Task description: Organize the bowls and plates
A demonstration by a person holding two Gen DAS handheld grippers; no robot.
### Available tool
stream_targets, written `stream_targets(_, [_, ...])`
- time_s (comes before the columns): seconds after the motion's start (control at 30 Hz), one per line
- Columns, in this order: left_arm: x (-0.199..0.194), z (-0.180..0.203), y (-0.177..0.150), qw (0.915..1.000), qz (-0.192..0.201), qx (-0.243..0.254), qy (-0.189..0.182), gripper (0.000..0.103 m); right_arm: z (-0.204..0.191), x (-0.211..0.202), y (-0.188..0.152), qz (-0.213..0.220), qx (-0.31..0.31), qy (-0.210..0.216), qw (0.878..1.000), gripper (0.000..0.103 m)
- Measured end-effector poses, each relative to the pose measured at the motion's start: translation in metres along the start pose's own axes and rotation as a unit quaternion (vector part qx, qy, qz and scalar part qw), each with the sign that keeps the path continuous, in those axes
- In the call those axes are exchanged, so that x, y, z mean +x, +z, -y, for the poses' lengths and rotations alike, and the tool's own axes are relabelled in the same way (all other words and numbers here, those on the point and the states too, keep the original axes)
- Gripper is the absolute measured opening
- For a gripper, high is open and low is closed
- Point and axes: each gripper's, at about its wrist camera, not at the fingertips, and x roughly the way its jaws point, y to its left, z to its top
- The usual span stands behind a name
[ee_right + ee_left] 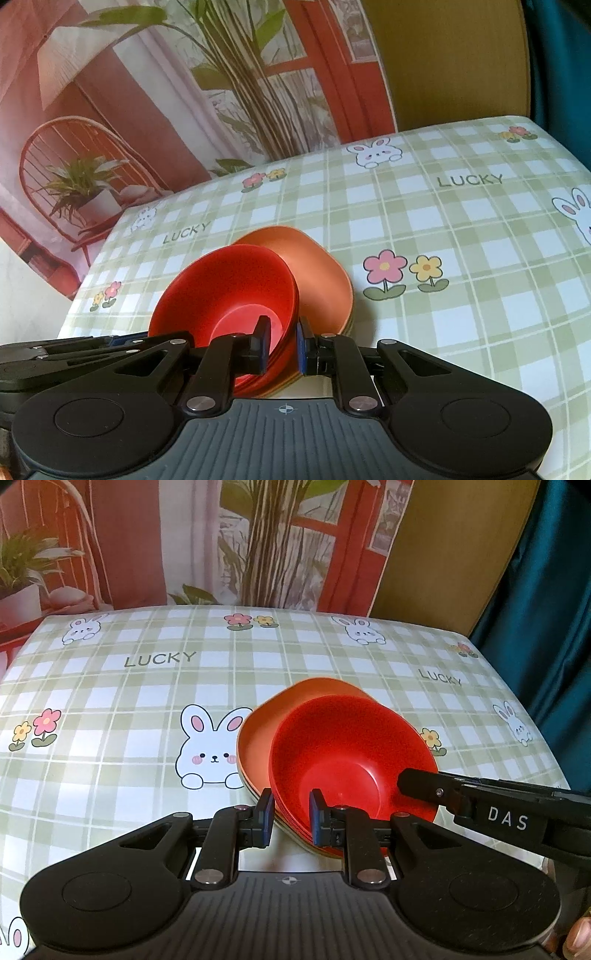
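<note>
Gripping opposite rims of the red bowls [347,753], left tool [291,818] and right tool [282,345] both clamp shut

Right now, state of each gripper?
Left gripper: closed on the near rim of the red bowls.
Right gripper: closed on the same stack's rim.

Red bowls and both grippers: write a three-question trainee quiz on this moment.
1. True or false: the left gripper is shut on the rim of the red bowls.
2. What lies under the red bowls? A) orange plates B) a blue tray C) a glass lid
3. Fill in: the word printed on the tablecloth is ____.

Key: 1 true; 2 A; 3 LUCKY. The right gripper clamps the opposite rim.
</note>
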Motion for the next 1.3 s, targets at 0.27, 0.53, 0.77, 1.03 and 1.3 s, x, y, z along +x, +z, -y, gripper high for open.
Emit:
stream_targets(0.27, [0.003,0.001,-0.002,1.0000,-0.001,0.004,0.003,0.022,0.001,0.002,-0.004,-0.001,-0.007,-0.005,1.000,0.014])
stream_targets(0.53, [0.001,0.001,-0.003,1.0000,0.005,0.002,0.007,0.022,0.002,0.004,-0.005,-0.002,-0.009,-0.009,1.000,0.014])
stream_targets(0.77, [-0.009,-0.003,0.002,0.9997,0.020,-0.006,0.015,0.044,0.002,0.000,-0.003,0.006,-0.018,-0.013,1.000,0.023])
stream_targets(1.03, [-0.033,-0.012,0.011,0.9981,0.053,-0.025,0.020,0.069,-0.005,-0.017,0.002,0.030,-0.039,-0.012,0.999,0.041])
stream_targets(1.3, [-0.059,-0.012,0.014,0.9949,0.081,-0.019,0.058,0.083,-0.016,-0.039,0.008,0.065,-0.064,-0.008,0.996,0.086])
